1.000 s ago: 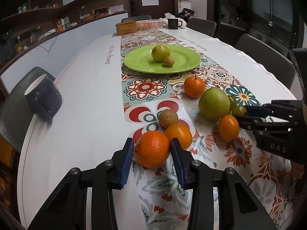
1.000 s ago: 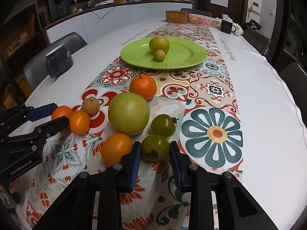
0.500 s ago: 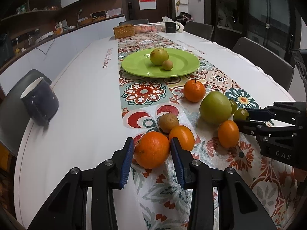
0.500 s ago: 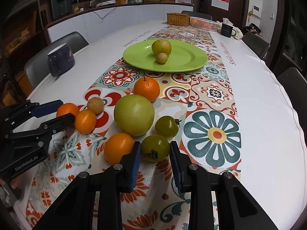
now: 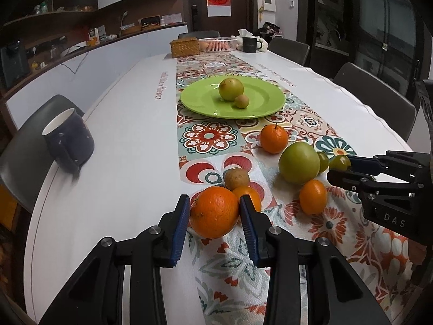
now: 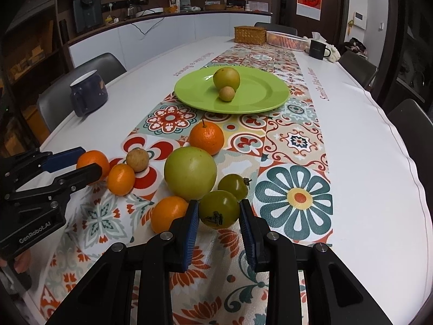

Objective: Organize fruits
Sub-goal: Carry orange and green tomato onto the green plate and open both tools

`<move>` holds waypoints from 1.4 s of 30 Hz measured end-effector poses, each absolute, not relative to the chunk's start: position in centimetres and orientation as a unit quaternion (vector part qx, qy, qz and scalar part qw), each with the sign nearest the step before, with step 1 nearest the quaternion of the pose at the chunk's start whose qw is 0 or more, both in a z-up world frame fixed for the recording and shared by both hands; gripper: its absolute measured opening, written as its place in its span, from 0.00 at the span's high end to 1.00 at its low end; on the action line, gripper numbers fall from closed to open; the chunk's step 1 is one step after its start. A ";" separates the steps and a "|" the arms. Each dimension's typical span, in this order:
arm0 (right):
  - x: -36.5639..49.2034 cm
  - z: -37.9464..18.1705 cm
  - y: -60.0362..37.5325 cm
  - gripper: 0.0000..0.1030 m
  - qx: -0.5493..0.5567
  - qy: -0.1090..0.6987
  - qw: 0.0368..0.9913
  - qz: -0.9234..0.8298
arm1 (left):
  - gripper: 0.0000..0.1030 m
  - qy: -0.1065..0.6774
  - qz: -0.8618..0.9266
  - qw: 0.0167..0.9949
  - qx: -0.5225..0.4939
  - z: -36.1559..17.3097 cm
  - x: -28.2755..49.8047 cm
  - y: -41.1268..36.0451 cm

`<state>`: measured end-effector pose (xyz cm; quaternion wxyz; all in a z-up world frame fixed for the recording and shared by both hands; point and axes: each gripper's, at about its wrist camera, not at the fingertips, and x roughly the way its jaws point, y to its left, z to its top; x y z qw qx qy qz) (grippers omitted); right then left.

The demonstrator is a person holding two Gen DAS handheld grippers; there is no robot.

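left wrist view: the left gripper (image 5: 213,222) has its fingers (image 5: 180,226) closed in against a large orange (image 5: 215,211), blue pads touching both flanks. over the last second the orange has come to sit higher between the fingers and the camera has tipped up, so the fruit looks to be coming off the patterned runner (image 5: 243,265), though its underside is hidden and i cannot be sure it is clear of the cloth. the green plate (image 5: 259,108) lies well beyond it along the runner, already carrying a yellow-green fruit (image 5: 230,88) and a small brown one (image 5: 240,100). that suggests the next carry is toward the plate (a judgement only). a smaller orange (image 5: 250,197) sits just behind the held one, half covered by it.

right wrist view: the right gripper (image 6: 218,218) has its fingers (image 6: 190,220) pressed on a green tomato (image 6: 219,209), which has risen a little in the frame too. it is on the near side of the plate, just in front of the big green fruit (image 6: 190,173). a second green tomato (image 6: 233,187) lies just behind it. whether the held tomato has left the desk (image 6: 379,162) is unclear, since the fingers block its base.
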<state>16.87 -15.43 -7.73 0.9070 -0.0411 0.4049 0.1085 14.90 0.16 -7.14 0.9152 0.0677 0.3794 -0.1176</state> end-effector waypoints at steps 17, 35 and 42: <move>15.8 -3.0 -16.3 0.70 -0.028 0.347 0.929 0.126 | 0.64 0.320 -0.136 0.936 0.060 -1.2 13.9 -1.3; 21.1 2.0 -16.8 0.70 -0.042 0.287 0.947 0.135 | 0.64 0.289 -0.162 0.942 0.051 2.4 20.3 -3.3; 24.8 2.5 -16.7 0.70 -0.045 0.285 0.947 0.142 | 0.64 0.304 -0.171 0.936 0.039 2.1 24.2 -3.9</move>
